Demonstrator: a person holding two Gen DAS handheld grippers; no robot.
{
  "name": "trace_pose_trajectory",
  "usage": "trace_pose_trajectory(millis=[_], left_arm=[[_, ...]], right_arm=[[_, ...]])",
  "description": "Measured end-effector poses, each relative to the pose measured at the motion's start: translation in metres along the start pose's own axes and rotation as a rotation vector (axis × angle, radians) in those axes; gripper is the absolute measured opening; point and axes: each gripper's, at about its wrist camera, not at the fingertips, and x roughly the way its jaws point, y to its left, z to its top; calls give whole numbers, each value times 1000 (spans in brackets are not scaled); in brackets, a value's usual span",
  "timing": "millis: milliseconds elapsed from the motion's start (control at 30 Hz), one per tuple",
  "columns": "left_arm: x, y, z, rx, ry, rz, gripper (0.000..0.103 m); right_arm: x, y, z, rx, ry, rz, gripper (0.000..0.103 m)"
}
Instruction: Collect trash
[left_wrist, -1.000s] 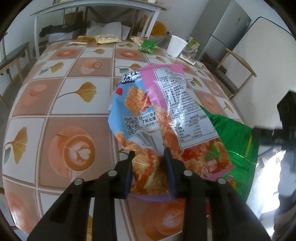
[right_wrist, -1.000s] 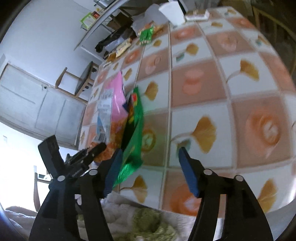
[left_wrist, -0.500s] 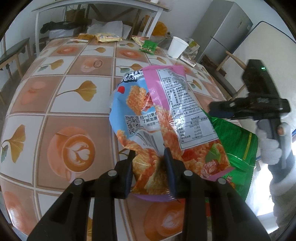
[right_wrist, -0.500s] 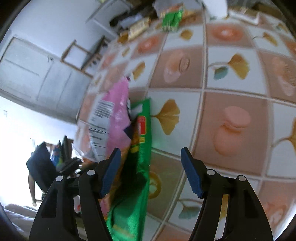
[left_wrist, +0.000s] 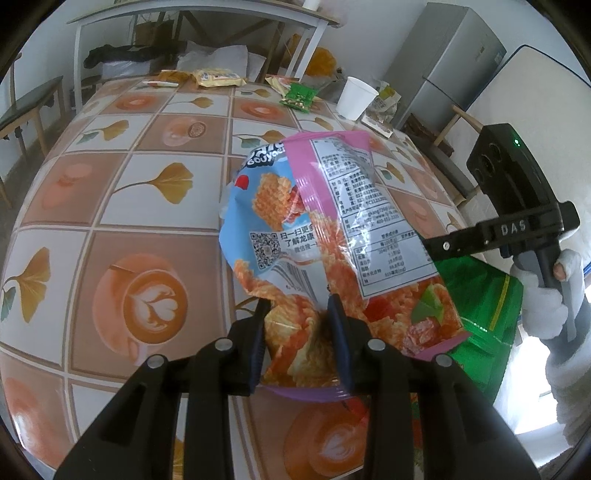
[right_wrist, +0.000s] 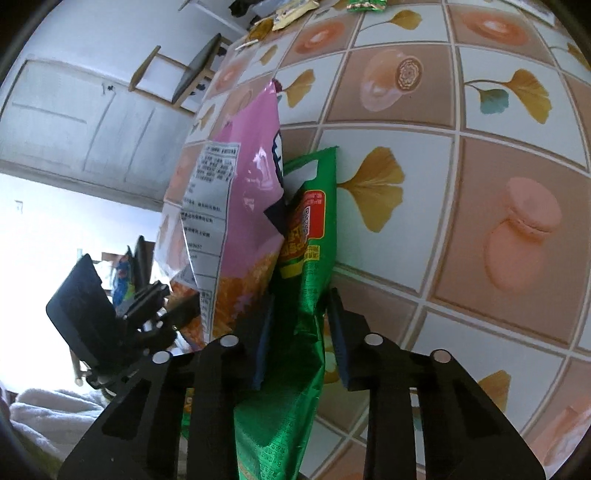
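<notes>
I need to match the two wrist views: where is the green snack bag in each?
Left wrist: green snack bag at right of centre, mostly behind the pink snack bag.
Right wrist: green snack bag at centre, between the right gripper fingers.
Shared landmark: the pink snack bag, beside the green one in both.

Left claw (left_wrist: 298, 325) clamped shut, right claw (right_wrist: 300, 317) closed to a narrow gap
</notes>
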Motion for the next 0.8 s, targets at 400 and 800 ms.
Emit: trace_pose_trajectory(millis=[400, 800], left_arm=[[-11, 11, 6, -56, -57, -48, 24], [-22, 26, 12, -167, -123, -166, 20]], right_arm=[[-12, -2, -20, 101, -111, -104, 9], [-53, -30, -40, 256, -292, -123, 9]])
